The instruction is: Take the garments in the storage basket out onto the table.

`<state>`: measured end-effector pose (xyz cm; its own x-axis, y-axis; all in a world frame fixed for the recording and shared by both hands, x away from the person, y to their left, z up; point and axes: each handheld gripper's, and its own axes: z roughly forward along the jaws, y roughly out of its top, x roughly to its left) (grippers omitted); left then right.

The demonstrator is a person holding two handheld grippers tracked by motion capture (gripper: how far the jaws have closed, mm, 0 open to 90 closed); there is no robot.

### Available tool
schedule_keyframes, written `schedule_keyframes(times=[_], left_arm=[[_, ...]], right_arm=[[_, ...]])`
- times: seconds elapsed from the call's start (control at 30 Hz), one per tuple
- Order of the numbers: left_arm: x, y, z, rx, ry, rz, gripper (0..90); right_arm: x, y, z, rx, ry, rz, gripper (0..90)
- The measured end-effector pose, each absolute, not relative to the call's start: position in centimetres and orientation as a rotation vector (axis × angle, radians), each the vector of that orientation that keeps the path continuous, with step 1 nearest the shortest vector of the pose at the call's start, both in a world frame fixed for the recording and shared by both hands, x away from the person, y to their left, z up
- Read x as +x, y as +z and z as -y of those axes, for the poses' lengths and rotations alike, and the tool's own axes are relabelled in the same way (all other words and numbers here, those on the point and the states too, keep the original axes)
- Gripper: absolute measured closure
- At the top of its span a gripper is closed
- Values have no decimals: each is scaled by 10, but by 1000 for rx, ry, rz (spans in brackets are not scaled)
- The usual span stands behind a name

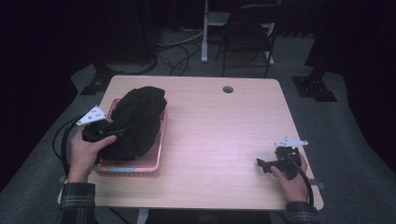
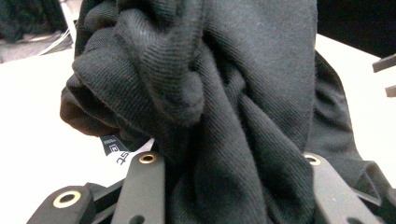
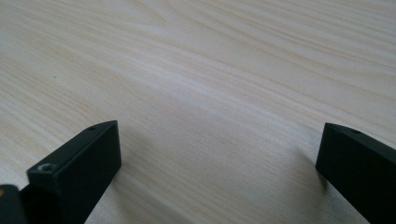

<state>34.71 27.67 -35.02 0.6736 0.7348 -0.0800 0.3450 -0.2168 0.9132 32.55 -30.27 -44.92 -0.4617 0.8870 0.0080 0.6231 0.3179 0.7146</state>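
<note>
Here the left tool clamps ribbed black knit cloth; the right tool gapes over woodgrain.

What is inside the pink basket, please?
A bunched black garment fills the pink basket and rises above its rim. The left gripper reaches into the cloth. Anything beneath the garment is covered, so I cannot tell.

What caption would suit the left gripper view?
Bunched black knit garment fills the gap of the left gripper, a white label peeking out beneath.
</note>
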Motion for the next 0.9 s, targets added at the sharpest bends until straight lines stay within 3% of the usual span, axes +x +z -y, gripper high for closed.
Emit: schedule_keyframes(times=[0.53, 0.9], left_arm=[[337, -329, -281, 1652, 477, -759, 620], [333, -322, -280, 1624, 461, -724, 620]], right_arm=[[326, -449, 303, 1341, 934, -2202, 0], [326, -449, 303, 1342, 934, -2202, 0]])
